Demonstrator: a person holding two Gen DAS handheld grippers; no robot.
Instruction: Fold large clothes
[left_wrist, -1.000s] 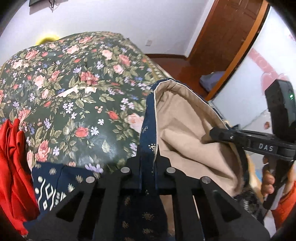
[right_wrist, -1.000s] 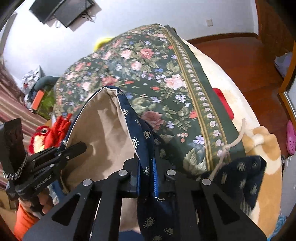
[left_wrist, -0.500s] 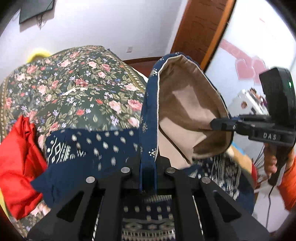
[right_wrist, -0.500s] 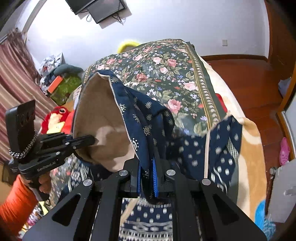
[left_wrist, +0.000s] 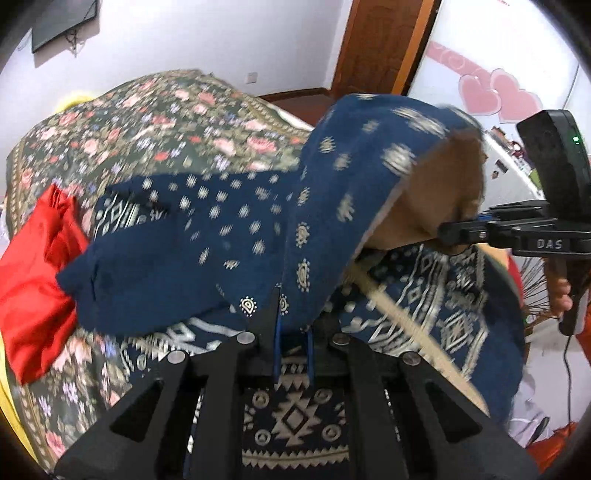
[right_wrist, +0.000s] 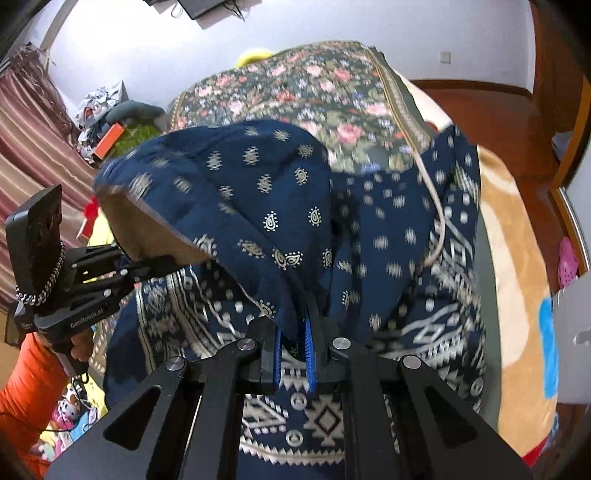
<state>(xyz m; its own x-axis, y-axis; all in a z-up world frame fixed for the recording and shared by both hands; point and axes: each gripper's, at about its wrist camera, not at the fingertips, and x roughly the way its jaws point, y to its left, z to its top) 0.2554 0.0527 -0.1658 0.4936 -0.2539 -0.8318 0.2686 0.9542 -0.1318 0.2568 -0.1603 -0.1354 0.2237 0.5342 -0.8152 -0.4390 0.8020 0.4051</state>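
Observation:
A navy hooded garment with cream patterns (left_wrist: 236, 236) lies spread over the floral bedspread (left_wrist: 155, 122); it also shows in the right wrist view (right_wrist: 413, 251). Its hood (left_wrist: 354, 177), lined in tan, is held up between the two grippers. My left gripper (left_wrist: 293, 332) is shut on the hood's near edge. My right gripper (right_wrist: 295, 343) is shut on the hood's other edge (right_wrist: 236, 184). Each gripper shows in the other's view: the right one (left_wrist: 458, 232) and the left one (right_wrist: 147, 266). A cream drawstring (left_wrist: 406, 325) crosses the garment.
A red cloth (left_wrist: 33, 266) lies on the bed at the left. Beyond the bed are a wooden door (left_wrist: 380, 48), wood floor (right_wrist: 480, 99) and a cluttered corner with a striped curtain (right_wrist: 29, 140). A tan blanket (right_wrist: 513, 258) covers the bed's right side.
Both grippers have lifted and drawn back with the hood. The hood has tipped over forward, now showing its navy outside, and more of the garment's body is spread below.

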